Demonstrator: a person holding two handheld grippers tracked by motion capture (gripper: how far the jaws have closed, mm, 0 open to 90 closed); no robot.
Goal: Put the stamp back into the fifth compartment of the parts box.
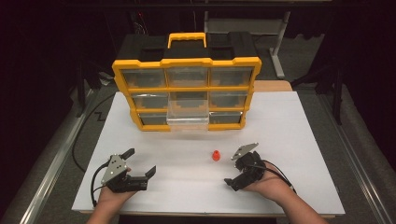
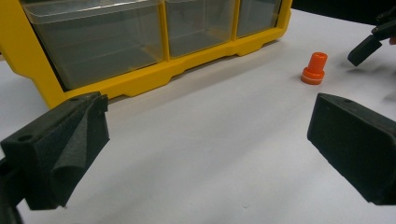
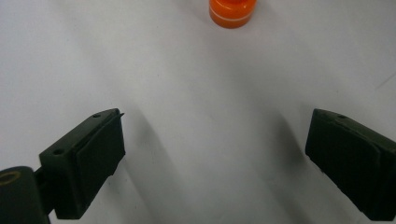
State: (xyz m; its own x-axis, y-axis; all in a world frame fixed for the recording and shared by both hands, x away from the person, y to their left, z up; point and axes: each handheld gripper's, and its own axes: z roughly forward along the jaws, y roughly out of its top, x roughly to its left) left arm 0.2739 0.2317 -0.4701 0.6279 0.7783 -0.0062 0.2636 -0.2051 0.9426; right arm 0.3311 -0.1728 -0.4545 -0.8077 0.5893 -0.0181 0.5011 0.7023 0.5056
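Facing right claw (open): orange cap

bright white table, dark surroundings, soft shadows, slight blur

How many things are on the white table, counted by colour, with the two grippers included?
Yellow: 1, the drawer organizer with its clear drawers
Orange: 1, the small orange cap, standing apart from both grippers
Black: 2, the left gripper and the right gripper, each with its jaws open and nothing between them
Total: 4
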